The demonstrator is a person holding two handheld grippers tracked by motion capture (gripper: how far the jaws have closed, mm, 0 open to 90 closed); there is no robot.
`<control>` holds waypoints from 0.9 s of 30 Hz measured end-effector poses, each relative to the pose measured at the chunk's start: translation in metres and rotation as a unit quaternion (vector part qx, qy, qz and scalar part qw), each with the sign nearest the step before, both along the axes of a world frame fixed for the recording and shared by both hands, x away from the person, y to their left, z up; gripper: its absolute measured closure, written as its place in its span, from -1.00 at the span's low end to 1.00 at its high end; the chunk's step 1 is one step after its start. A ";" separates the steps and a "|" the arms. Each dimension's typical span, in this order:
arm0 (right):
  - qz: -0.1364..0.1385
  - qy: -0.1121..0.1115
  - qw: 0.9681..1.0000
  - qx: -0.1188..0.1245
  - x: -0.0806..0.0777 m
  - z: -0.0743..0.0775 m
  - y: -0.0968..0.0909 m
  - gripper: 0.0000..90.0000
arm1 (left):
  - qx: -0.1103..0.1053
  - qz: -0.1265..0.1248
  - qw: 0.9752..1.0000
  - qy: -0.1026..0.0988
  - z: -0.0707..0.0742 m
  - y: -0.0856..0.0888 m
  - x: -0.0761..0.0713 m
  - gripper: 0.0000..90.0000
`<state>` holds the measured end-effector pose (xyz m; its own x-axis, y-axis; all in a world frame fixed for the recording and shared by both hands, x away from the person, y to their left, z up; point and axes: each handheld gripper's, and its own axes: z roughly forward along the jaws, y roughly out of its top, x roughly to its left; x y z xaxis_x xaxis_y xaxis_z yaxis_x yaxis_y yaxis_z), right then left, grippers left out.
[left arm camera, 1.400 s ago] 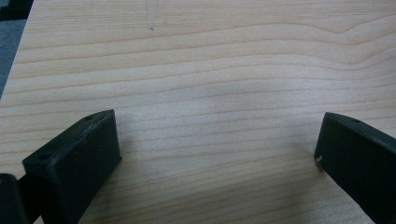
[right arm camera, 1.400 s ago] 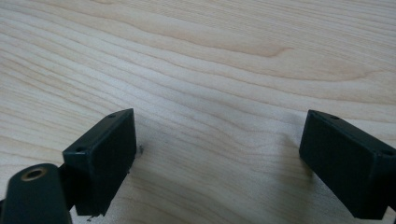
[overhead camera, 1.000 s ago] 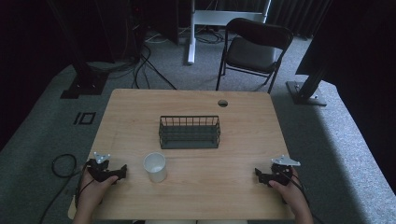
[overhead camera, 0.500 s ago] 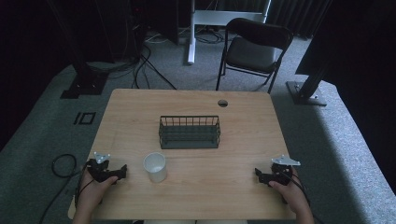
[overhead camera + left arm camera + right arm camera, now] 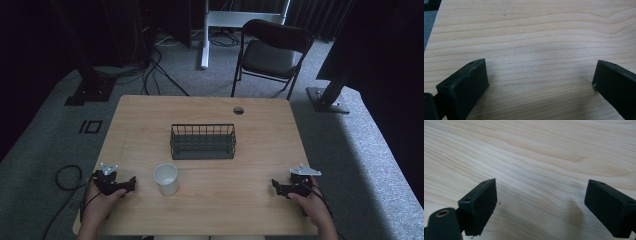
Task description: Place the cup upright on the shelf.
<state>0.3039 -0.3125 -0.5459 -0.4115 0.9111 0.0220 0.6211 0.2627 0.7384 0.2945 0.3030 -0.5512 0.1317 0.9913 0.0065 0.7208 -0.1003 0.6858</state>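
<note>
On the wooden table [image 5: 260, 125] a white cup [image 5: 166, 179] stands upright near the front left. A dark wire basket [image 5: 203, 141] sits at the table's middle, behind the cup. My left gripper [image 5: 131, 183] rests on the table left of the cup, a short gap away, held by a hand. In the left gripper view its jaws stand wide apart over bare wood; the left gripper [image 5: 540, 80] is open and holds nothing. My right gripper [image 5: 275, 187] rests near the front right edge. The right gripper [image 5: 541, 201] is open too, over bare wood.
A round cable hole [image 5: 238, 110] is in the table's far edge. Behind the table stands a black folding chair [image 5: 270, 55]. Cables [image 5: 67, 176] lie on the grey carpet at the left. A dark stand base [image 5: 327, 100] sits at the right.
</note>
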 end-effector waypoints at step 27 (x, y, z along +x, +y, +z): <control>0.082 -0.028 0.996 0.015 0.004 0.019 0.041 -0.72 | 0.000 0.000 1.000 0.000 0.000 0.000 0.000 -0.99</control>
